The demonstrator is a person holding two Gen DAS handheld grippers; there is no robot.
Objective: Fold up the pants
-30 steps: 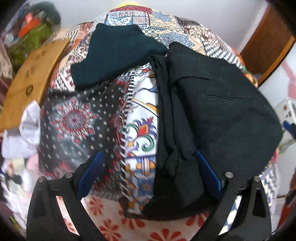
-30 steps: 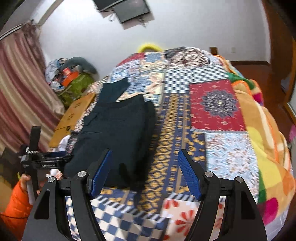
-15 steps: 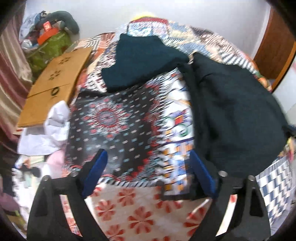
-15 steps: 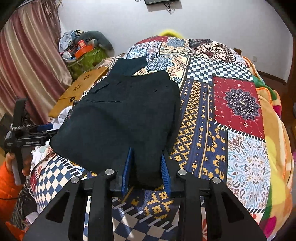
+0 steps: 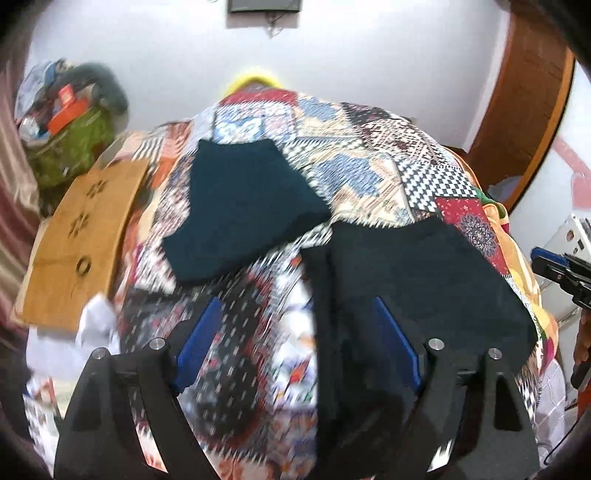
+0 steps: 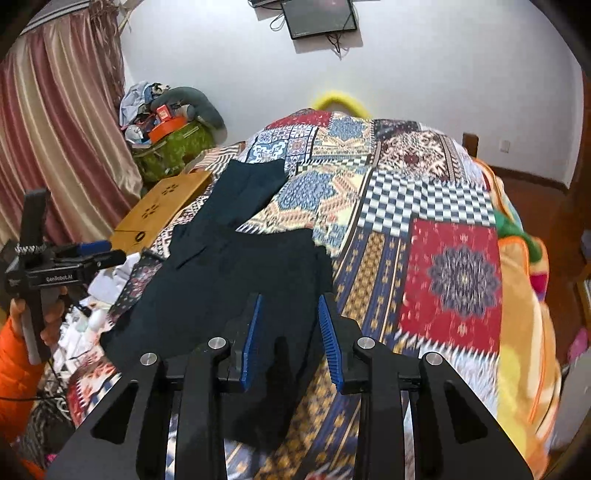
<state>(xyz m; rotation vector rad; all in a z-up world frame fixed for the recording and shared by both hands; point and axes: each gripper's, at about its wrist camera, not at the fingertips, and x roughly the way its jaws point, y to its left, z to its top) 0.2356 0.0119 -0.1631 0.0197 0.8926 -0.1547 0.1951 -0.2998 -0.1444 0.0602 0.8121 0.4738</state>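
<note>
Folded black pants (image 6: 229,288) lie on the patchwork quilt (image 6: 454,280) near its front left edge; they also show in the left wrist view (image 5: 417,280). A second dark folded garment (image 5: 240,210) lies farther back on the quilt (image 5: 369,162), and shows in the right wrist view (image 6: 247,188). My left gripper (image 5: 295,339) is open and empty above the quilt, its right finger over the pants' left edge. My right gripper (image 6: 290,339) has its jaws partly closed around the near right corner of the pants; whether the pads press the cloth is unclear.
A wooden board (image 5: 81,243) lies off the bed's left side, with white cloth (image 5: 92,328) below it. A green bag with clutter (image 6: 173,144) stands by the curtain (image 6: 55,129). A wall screen (image 6: 317,18) hangs above. A wooden door (image 5: 528,99) is at the right.
My left gripper pulled back off the pants and tilted up. My right gripper narrowed from wide open over the pants' near corner and rose slightly.
</note>
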